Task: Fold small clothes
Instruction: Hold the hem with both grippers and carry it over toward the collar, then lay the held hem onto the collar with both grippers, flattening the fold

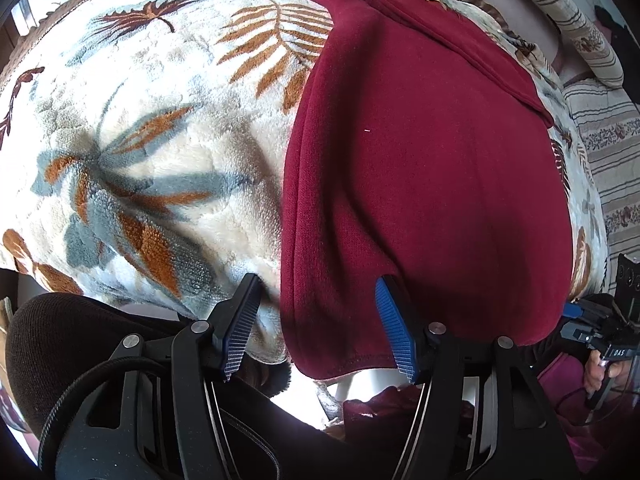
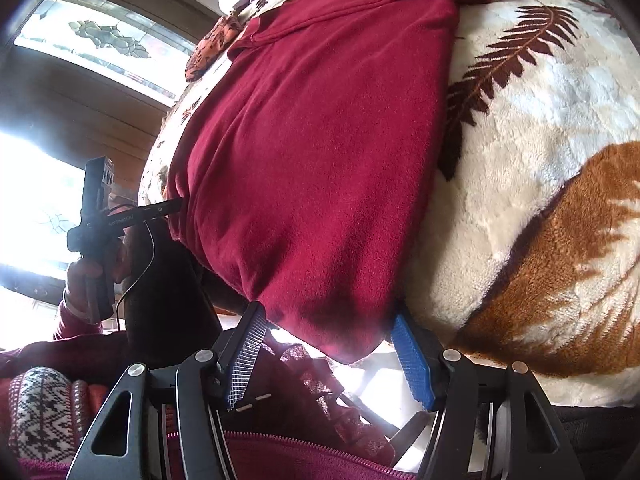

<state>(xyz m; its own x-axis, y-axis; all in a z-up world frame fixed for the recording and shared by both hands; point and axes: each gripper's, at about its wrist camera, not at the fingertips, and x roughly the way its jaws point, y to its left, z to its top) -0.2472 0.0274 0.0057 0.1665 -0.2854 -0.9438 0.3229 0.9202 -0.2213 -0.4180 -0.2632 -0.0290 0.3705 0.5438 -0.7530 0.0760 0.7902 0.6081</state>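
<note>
A dark red fleece garment [image 1: 420, 160] lies folded lengthwise on a cream leaf-patterned blanket [image 1: 160, 160], with its near hem hanging over the bed's edge. My left gripper [image 1: 318, 284] points steeply down at the garment's near left corner. Its jaws are wide apart: the right fingertip [image 1: 385, 282] dents the cloth, and the left pad [image 1: 240, 320] rests off the cloth over the blanket. In the right wrist view the garment [image 2: 320, 160] has its other near corner between the spread jaws of my right gripper [image 2: 328, 314]. The tips touch the cloth's edges without pinching it.
Striped pillows [image 1: 580, 40] and a striped sheet [image 1: 612, 152] lie beyond the garment. A hand holds the left gripper [image 2: 100, 216] in front of a bright window [image 2: 32, 200]. A patterned knit [image 2: 40, 408] and a magenta zipped top [image 2: 280, 460] sit below the right gripper.
</note>
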